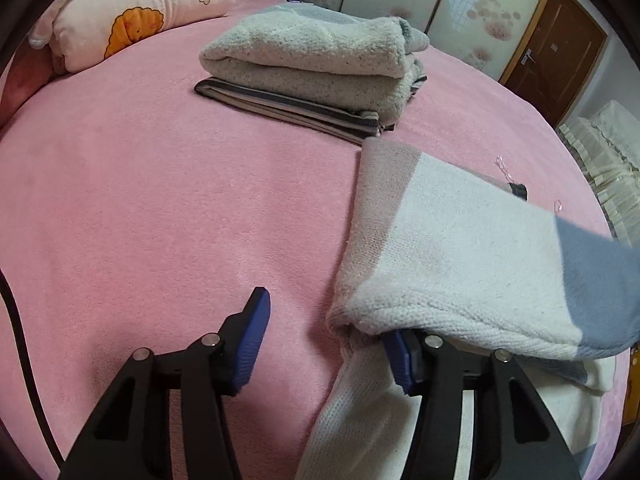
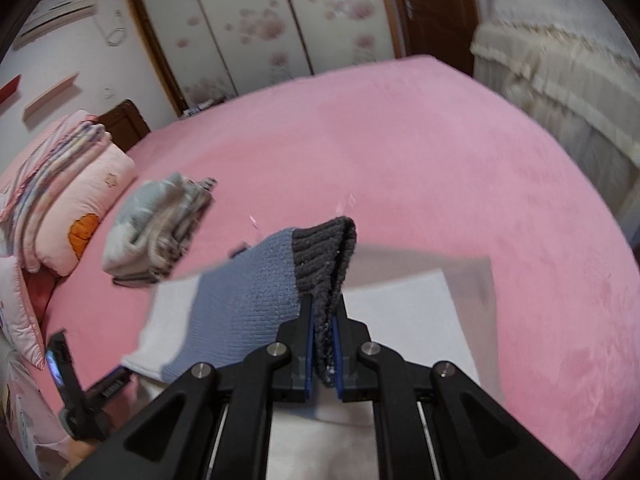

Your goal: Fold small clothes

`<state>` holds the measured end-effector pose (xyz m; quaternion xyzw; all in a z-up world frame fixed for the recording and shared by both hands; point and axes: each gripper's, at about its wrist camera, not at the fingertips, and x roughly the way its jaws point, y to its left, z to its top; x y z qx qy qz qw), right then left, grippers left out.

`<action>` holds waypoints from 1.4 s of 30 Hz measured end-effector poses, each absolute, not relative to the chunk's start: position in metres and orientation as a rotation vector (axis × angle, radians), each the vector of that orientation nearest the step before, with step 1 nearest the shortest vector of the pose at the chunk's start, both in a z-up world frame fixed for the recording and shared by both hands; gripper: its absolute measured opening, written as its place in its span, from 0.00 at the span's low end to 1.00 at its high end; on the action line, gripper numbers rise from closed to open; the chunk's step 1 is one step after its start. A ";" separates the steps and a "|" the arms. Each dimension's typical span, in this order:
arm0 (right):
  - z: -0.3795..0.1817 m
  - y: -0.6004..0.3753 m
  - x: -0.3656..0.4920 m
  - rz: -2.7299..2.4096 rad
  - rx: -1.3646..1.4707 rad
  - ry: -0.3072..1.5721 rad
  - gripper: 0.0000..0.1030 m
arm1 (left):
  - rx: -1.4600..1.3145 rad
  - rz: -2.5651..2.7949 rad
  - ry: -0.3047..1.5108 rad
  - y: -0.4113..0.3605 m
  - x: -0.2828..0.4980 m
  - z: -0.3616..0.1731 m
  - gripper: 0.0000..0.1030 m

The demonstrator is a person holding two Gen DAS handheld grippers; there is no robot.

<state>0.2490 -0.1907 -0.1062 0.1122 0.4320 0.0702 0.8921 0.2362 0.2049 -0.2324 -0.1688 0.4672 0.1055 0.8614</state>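
Pink fleece bed (image 1: pixel 160 208) in front of me. Far middle: folded clothes stack (image 1: pixel 312 68) lying on it, striped piece at the bottom. Far left: pillow (image 1: pixel 136 12) with orange print. Near right: white-and-blue knit sweater (image 1: pixel 460 248), partly resting on it.

My right gripper (image 2: pixel 322 344) is clamped on the dark grey ribbed cuff (image 2: pixel 326 252) of a blue and white knitted garment (image 2: pixel 244 304), which trails down to the left onto the pink bed (image 2: pixel 440 152). Further left I see a stack of folded clothes (image 2: pixel 156 228) beside the pillows (image 2: pixel 80 208). The black thing at lower left is probably my left gripper (image 2: pixel 72 384), though it is blurred.
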 end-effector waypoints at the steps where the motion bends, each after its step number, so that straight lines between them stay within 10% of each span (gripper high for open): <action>1: -0.118 -0.196 0.249 0.138 0.247 0.920 0.07 | -0.338 0.219 0.983 0.203 0.236 -0.232 0.50; 13: -0.196 -0.225 0.246 0.095 0.401 1.099 0.15 | -0.238 0.208 0.984 0.194 0.231 -0.233 0.49; 32: -0.149 -0.191 0.231 0.124 0.202 0.944 0.17 | -0.187 0.078 0.847 0.175 0.218 -0.174 0.61; 42: -0.175 -0.104 0.246 0.258 0.087 0.924 0.17 | -0.179 0.026 0.905 0.129 0.269 -0.227 0.61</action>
